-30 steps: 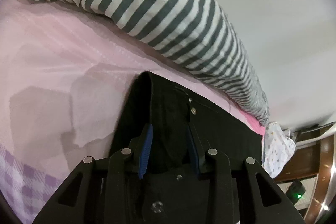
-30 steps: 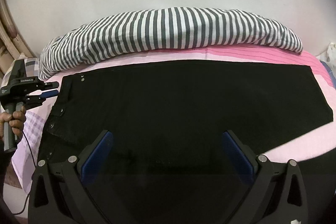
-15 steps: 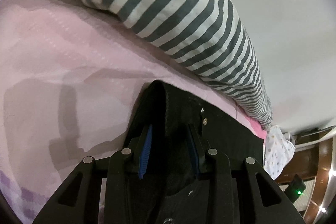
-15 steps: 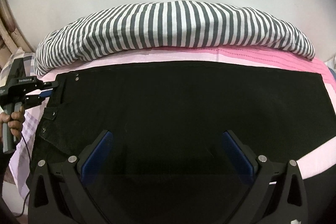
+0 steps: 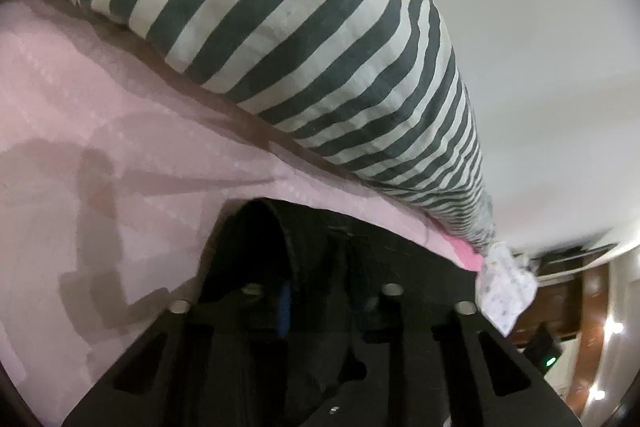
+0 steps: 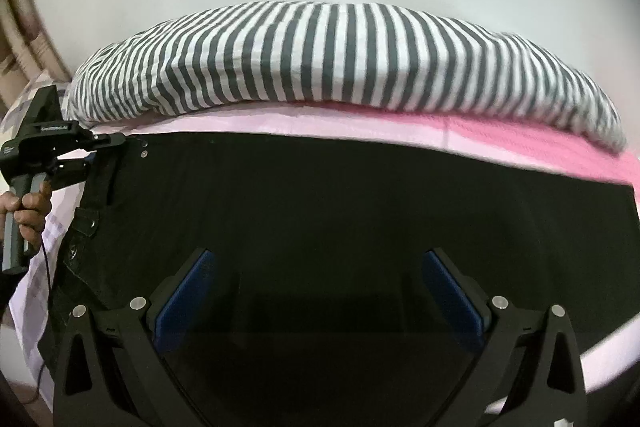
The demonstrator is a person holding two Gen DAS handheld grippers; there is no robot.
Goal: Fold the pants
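The left gripper (image 6: 110, 151) is closing on the black pants' (image 6: 340, 211) waistband corner to lift it for folding, while the right gripper (image 6: 320, 291) hovers spread wide above them.

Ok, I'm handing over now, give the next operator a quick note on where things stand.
Left tool: jaws closing on the waistband corner of the black pants.
Right tool: open, nothing between its pads, hovering over the pants' near edge.
Pants lie flat along the pink sheet, in front of the striped pillow, waist on the left.
Done: no fold visible.
Left: confirm the left grip, grasp with the right tool, fold.
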